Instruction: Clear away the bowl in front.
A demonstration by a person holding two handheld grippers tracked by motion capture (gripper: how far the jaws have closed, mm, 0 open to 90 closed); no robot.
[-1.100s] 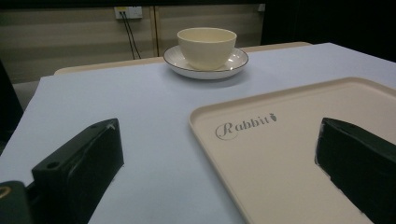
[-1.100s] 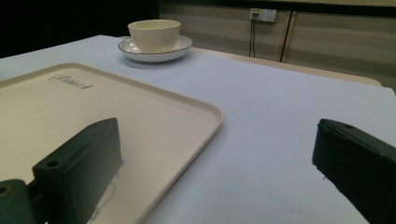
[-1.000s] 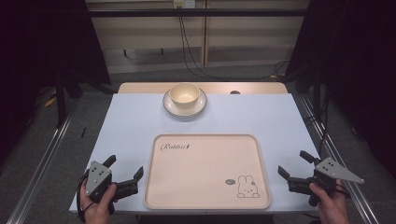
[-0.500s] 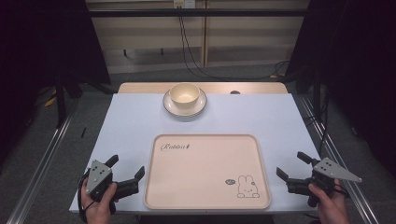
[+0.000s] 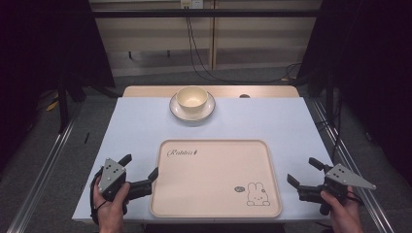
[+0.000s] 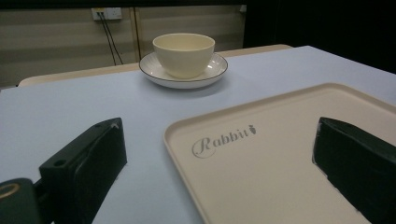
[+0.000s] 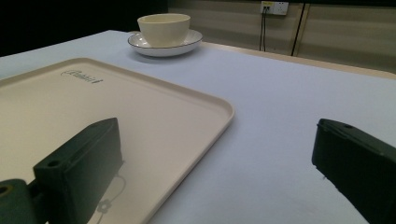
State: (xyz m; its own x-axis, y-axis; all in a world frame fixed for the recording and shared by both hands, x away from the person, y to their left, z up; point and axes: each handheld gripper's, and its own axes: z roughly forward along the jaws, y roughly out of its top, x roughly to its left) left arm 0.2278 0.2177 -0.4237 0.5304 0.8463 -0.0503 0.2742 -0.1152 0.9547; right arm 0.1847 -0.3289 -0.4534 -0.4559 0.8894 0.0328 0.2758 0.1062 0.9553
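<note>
Bowl (image 5: pixel 192 99) on saucer (image 5: pixel 208 109), well beyond cream tray (image 5: pixel 214 204).

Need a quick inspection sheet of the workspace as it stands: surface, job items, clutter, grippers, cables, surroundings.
Surface: pale blue table top, flat, with a wooden strip at its far edge.
Job's things: cream tray printed with "Rabbit" and a bunny, lying flat near the front edge with nothing on it; cream bowl upright on a white saucer at the far centre.
Clutter: nothing seen.
Grippers: left gripper open, beside the tray's left edge; right gripper open, right of the tray; neither holds anything.
Cables: black cables hang from a wall outlet behind the table.
Surroundings: dark curtains on both sides, metal rails on the floor.
</note>
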